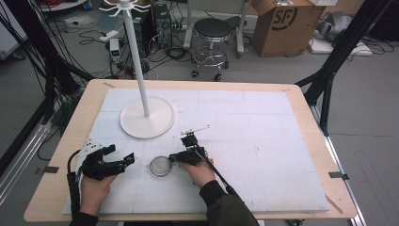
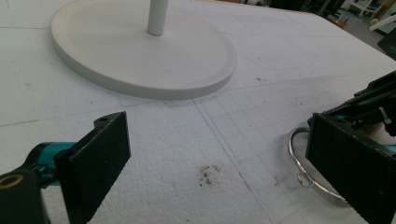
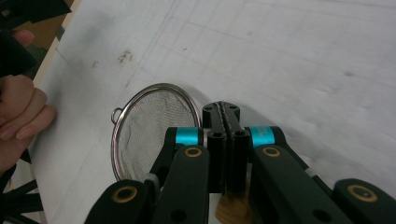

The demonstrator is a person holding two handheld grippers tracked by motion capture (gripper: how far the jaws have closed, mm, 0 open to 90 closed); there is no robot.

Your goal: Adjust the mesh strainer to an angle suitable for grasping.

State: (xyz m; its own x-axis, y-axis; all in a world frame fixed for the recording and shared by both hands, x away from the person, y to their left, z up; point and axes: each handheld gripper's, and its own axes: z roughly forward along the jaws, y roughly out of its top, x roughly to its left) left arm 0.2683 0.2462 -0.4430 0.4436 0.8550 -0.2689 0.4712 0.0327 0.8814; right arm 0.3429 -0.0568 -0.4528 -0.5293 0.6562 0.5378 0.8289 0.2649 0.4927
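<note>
Right gripper view: the right gripper [image 3: 224,114], jaws clenched on a mesh strainer's [image 3: 147,126] wooden handle [image 3: 233,207]; the left gripper [image 1: 123,157] rests released nearby on the foam mat [image 1: 263,136].

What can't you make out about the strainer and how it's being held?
- Strainer handle: in the right gripper view the right gripper covers all but a wooden end.
- Strainer rim: in the left gripper view a black jaw hides its far side.
- Mesh detail: too small in the high view.
</note>
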